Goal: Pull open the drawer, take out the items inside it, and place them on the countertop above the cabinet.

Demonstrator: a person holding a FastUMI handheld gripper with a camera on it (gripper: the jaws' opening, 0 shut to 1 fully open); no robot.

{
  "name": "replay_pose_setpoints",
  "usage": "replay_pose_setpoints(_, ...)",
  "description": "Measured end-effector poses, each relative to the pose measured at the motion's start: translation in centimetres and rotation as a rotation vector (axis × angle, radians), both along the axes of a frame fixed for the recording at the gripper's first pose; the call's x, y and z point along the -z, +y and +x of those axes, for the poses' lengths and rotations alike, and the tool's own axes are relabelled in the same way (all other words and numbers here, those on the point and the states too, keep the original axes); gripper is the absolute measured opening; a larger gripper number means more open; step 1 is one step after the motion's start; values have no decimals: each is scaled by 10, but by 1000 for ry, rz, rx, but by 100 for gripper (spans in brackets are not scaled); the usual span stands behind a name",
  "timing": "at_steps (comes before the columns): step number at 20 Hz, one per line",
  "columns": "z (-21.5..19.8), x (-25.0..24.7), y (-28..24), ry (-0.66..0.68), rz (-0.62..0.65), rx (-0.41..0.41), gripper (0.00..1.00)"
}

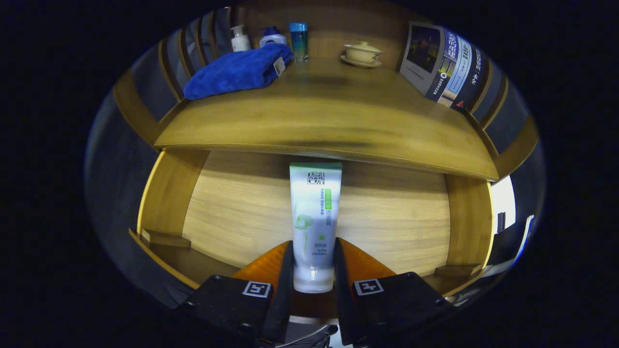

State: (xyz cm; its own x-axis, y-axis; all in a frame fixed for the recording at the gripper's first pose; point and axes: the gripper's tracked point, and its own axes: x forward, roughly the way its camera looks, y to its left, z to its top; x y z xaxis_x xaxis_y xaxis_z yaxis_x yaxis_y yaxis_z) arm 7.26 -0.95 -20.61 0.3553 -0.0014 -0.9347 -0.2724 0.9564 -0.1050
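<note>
So the gripper (pixel 313 270) has its two fingers pinched on the cap end of the tube (pixel 315 217), one on each side, and the tube sticks straight out ahead of them with its flat crimped end pointing toward the cabinet. Grabbing it low by the cap makes sense to me: that's the stiff part, so it won't squish or slide like the soft body would.

The tube sits over the open drawer (pixel 232 208), whose pale wood bottom spreads out behind it. Hard to say if it's already lifted clear or resting on the drawer floor; the fisheye flattens that.

Just above is the countertop (pixel 338 116), which is where it has to go. The middle is bare, and that looks like the obvious landing spot. The back is busy: a blue towel (pixel 237 71) off to one side with some bottles (pixel 271 36) behind it, a lidded cup (pixel 362 52) on a saucer, and a book (pixel 442 63) leaning at the other side. I'd guess it needs to come up over the front edge first.
</note>
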Motion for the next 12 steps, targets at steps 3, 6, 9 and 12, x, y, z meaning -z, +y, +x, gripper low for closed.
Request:
replay_pose_setpoints(3, -9, -21, 2, -24, 21, -7, 49)
replay_pose_setpoints(6, -15, -40, 4, -42, 38, -21, 49)
replay_pose_setpoints(9, -14, -59, 8, -68, 59, -27, 49)
replay_pose_setpoints(12, 5, -77, 16, -111, 74, -27, 49)
